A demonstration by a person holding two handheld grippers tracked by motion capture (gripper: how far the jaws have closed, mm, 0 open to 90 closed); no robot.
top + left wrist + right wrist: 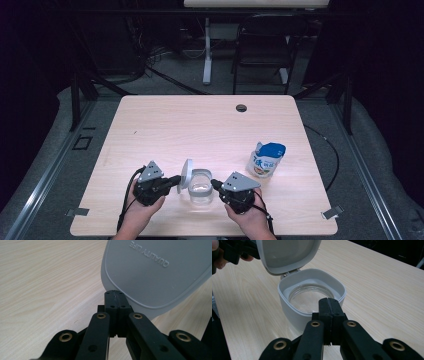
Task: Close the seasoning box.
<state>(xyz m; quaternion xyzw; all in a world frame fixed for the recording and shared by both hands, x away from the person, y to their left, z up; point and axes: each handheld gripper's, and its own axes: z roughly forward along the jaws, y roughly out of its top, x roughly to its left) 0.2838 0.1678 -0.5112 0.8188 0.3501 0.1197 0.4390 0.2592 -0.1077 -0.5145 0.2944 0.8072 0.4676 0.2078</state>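
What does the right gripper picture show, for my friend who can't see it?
A white square container with a clear glass jar inside sits on a light wooden table, its hinged lid swung up and open. The right gripper, its black jaws shut together, points at the container's near rim. At the top left, the left gripper is at the lid's edge.
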